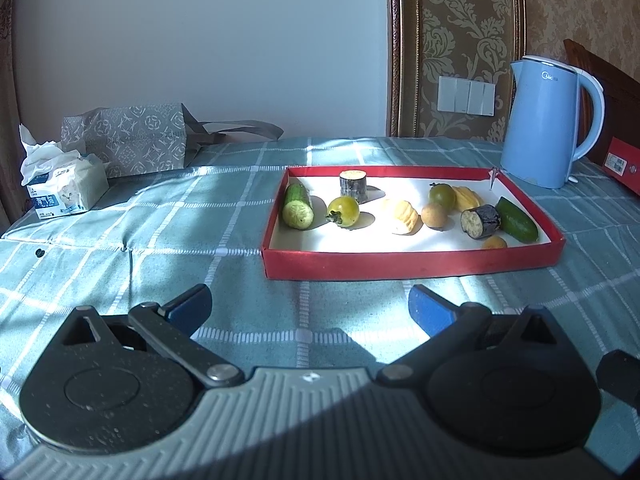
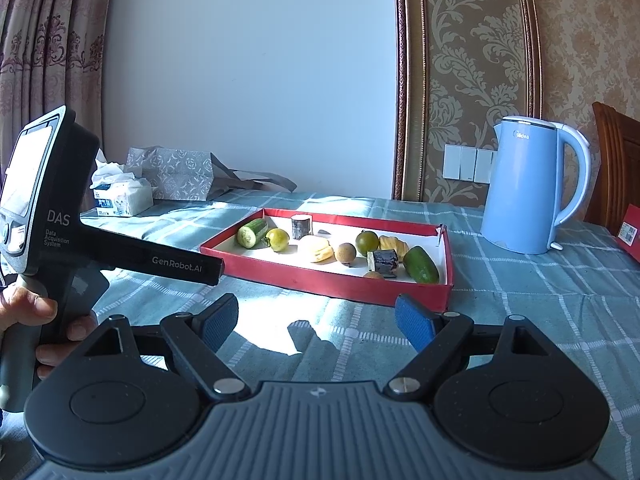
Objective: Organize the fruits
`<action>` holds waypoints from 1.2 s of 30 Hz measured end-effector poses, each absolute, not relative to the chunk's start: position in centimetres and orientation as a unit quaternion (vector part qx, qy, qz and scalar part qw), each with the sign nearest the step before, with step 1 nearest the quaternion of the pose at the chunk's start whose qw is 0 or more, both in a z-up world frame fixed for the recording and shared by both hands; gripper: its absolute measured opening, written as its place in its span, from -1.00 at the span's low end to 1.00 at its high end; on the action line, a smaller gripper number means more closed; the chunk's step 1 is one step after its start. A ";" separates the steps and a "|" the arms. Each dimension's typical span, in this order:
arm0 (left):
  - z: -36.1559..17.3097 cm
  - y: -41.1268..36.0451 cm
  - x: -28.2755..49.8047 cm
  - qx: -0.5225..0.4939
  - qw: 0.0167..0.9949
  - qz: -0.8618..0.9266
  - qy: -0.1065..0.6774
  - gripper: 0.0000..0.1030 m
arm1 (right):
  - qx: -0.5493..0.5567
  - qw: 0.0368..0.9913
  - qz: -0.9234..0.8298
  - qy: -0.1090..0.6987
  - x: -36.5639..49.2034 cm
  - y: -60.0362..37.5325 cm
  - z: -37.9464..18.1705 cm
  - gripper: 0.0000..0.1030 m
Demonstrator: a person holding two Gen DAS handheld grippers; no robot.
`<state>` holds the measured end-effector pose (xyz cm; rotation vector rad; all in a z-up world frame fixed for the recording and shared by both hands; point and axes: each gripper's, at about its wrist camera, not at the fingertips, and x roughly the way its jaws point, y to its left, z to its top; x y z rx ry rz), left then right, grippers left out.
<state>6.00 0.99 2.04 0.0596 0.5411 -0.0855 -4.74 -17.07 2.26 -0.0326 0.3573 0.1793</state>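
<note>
A red tray (image 1: 400, 266) (image 2: 320, 280) with a white floor lies on the blue checked cloth. In it lie two cucumber pieces (image 1: 298, 206) (image 1: 516, 220), two green-yellow tomatoes (image 1: 344, 210) (image 1: 442, 196), two dark eggplant pieces (image 1: 353, 186) (image 1: 480, 221), yellow ridged pieces (image 1: 402, 216) and small brown round fruits (image 1: 434, 216). My left gripper (image 1: 310, 308) is open and empty, just short of the tray's near wall. My right gripper (image 2: 316, 320) is open and empty, also in front of the tray. The left device's body (image 2: 52, 208) shows at the left of the right wrist view.
A blue electric kettle (image 1: 540, 120) (image 2: 524, 188) stands right of the tray at the back. A tissue pack (image 1: 60, 184) and a grey patterned bag (image 1: 128, 140) sit at the back left. A red box (image 1: 622, 166) lies at the far right edge.
</note>
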 end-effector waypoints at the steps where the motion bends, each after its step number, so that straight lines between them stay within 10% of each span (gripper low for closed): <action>1: 2.1 1.0 6.0 0.030 0.962 -0.042 0.267 1.00 | -0.016 0.980 0.089 0.177 -4.8 -17.1 2.3 0.66; 36: 2.4 0.8 5.9 0.030 0.963 -0.045 0.265 1.00 | -0.014 0.980 0.094 0.174 -5.1 -17.0 2.4 0.66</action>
